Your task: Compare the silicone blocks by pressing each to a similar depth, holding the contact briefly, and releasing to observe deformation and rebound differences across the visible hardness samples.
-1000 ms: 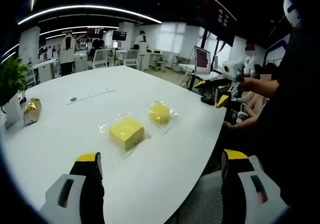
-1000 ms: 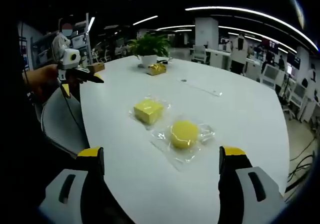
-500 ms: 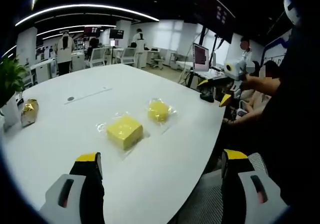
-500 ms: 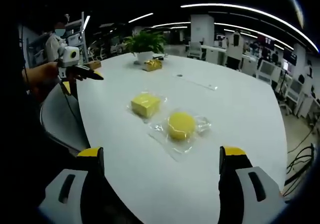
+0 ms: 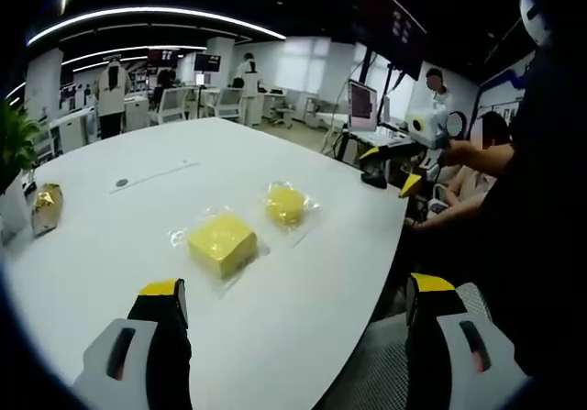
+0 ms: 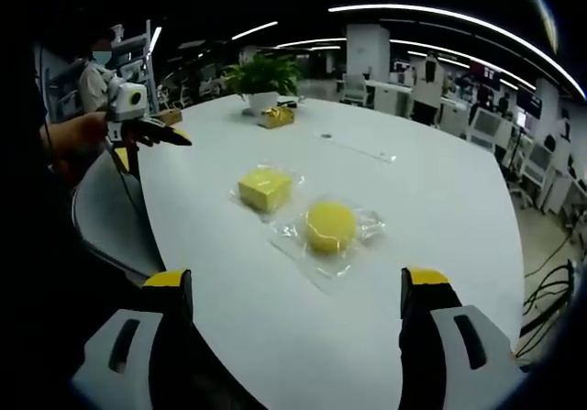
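Two yellow silicone blocks in clear plastic wraps lie on a white table [image 5: 138, 227]. The square block [image 5: 220, 242] is the nearer one in the left gripper view, with the round block [image 5: 285, 204] behind it. From the right gripper view the round block [image 6: 329, 226] is nearer and the square block [image 6: 264, 189] lies beyond it. My left gripper [image 5: 298, 314] is open, held above the table's near edge, apart from both blocks. My right gripper [image 6: 295, 314] is open too, well short of the round block. Each gripper appears in the other's view, right gripper [image 5: 404, 158] and left gripper [image 6: 142, 127].
A potted plant [image 6: 263, 82] and a small gold-wrapped item [image 6: 276, 116] stand at the table's far end. A thin strip [image 6: 360, 150] lies on the table. A chair [image 6: 105, 217] sits by the edge. People and desks fill the office behind.
Both views have shifted slightly, so the blocks sit a little further left in each. Blocks have not moved on the table. Both grippers stay open.
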The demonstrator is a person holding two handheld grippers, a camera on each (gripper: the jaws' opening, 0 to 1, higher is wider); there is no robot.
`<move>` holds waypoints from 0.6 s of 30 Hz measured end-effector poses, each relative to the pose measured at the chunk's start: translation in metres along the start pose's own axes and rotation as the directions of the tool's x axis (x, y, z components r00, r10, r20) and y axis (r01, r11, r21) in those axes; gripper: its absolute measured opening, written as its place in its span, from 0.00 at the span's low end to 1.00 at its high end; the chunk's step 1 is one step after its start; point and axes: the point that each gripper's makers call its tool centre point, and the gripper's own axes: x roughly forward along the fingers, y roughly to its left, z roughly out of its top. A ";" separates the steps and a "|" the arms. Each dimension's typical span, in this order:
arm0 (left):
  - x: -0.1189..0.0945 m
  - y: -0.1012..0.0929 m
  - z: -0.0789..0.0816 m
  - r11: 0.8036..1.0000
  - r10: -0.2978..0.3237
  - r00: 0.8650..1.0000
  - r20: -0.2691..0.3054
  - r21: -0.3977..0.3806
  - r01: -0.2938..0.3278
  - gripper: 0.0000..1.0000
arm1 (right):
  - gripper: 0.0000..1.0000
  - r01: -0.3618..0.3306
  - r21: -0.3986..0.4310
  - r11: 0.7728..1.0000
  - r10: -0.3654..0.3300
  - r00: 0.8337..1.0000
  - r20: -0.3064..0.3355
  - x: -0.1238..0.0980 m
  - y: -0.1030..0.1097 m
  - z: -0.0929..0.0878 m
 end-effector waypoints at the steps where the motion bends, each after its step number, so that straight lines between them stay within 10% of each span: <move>1: 0.000 0.000 -0.001 1.000 0.000 1.000 -0.002 0.001 0.000 0.99 | 0.88 0.001 0.001 1.000 -0.001 1.000 0.000 0.000 0.000 0.000; 18: -0.004 0.005 -0.008 1.000 0.014 1.000 -0.002 -0.016 -0.014 0.99 | 0.87 0.002 0.013 1.000 -0.002 1.000 -0.009 0.001 0.002 -0.005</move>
